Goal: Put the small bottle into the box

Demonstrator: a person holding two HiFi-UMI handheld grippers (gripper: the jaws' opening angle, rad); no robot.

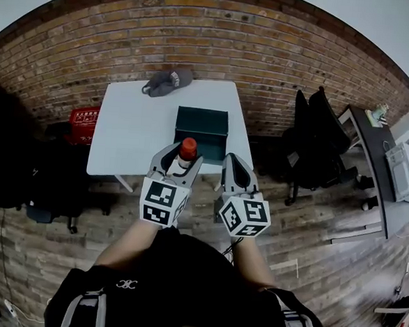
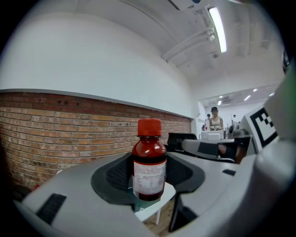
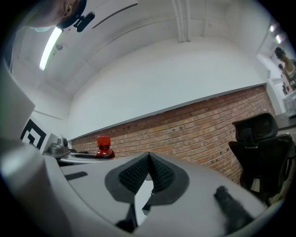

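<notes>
A small brown bottle (image 2: pixel 149 165) with a red cap and a white label stands upright between the jaws of my left gripper (image 2: pixel 149 178), which is shut on it. In the head view the bottle (image 1: pixel 186 151) is held above the near edge of the white table (image 1: pixel 130 133), just in front of the dark green box (image 1: pixel 202 132). My right gripper (image 1: pixel 232 164) is beside it on the right, shut with nothing in it; its pads meet at the tips (image 3: pixel 148 159). The bottle (image 3: pixel 104 148) also shows at the left of the right gripper view.
A grey cap (image 1: pixel 167 82) lies at the table's far left corner. A brick wall (image 1: pixel 220 34) runs behind the table. A red crate (image 1: pixel 83 123) sits on the floor at the left, black office chairs (image 1: pixel 318 143) and a desk (image 1: pixel 379 164) at the right.
</notes>
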